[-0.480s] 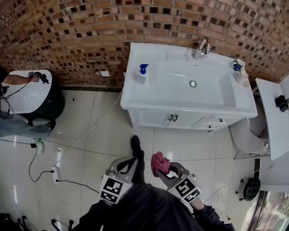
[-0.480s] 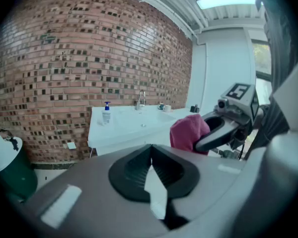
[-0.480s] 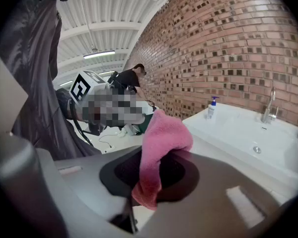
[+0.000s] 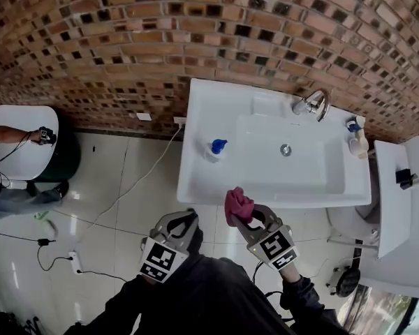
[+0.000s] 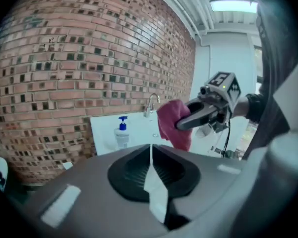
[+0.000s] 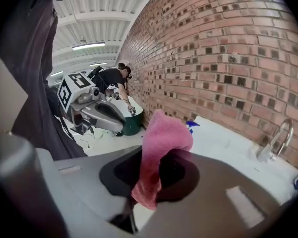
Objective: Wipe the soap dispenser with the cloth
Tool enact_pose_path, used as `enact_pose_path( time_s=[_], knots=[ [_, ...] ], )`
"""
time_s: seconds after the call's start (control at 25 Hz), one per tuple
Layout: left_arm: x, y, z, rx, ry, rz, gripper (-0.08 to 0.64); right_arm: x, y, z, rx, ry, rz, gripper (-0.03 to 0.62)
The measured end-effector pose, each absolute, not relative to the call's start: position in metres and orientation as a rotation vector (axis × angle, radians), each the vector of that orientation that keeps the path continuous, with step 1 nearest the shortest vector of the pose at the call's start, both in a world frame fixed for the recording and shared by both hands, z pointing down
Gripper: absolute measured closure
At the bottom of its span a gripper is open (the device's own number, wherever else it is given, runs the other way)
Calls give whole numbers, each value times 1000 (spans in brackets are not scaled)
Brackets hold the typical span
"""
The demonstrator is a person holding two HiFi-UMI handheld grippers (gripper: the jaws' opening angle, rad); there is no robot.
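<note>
Brick-walled washroom, pale tile floor, white vanity (image 4: 195, 176) set against the wall. Soap dispenser (image 4: 218, 147), blue pump, upright on the basin's left ledge beside the bowl; untouched, well apart from both grippers. Faucet (image 4: 313, 105) at back, 2nd bottle (image 4: 356, 132) on far right corner. Target prob. the blue-pump one, being on the side nearer the cloth.

Right gripper (image 4: 246, 215): jaws pinching pink cloth (image 4: 237, 202) by its lower part, loose bunch sticking up & fwd past the tips. Prob. held so to put a soft pad ahead of the hard jaws when meeting the bottle.

Left gripper (image 4: 184, 223): jaws pressed together, nothing between. Held low alongside the other, likely kept free to steady the dispenser during wiping.

Both short of vanity's front edge, angled down twd it. Approach stage by the look; no wiping begun. Next: carry cloth over the ledge to the bottle's side. Risk: light bottle w/ tall pump, could tip or slide if pushed w/o a brace.
</note>
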State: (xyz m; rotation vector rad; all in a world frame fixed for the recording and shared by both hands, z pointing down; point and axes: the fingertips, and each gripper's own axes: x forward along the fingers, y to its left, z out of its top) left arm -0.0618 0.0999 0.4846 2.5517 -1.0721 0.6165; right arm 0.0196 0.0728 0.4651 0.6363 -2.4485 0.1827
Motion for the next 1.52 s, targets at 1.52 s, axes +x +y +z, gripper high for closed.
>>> enact_pose_path(
  time_s=[1.52],
  knots=[
    [-99, 25, 496, 2476, -1084, 591, 502, -36, -35, 517, 369, -2307, -54, 532]
  ],
)
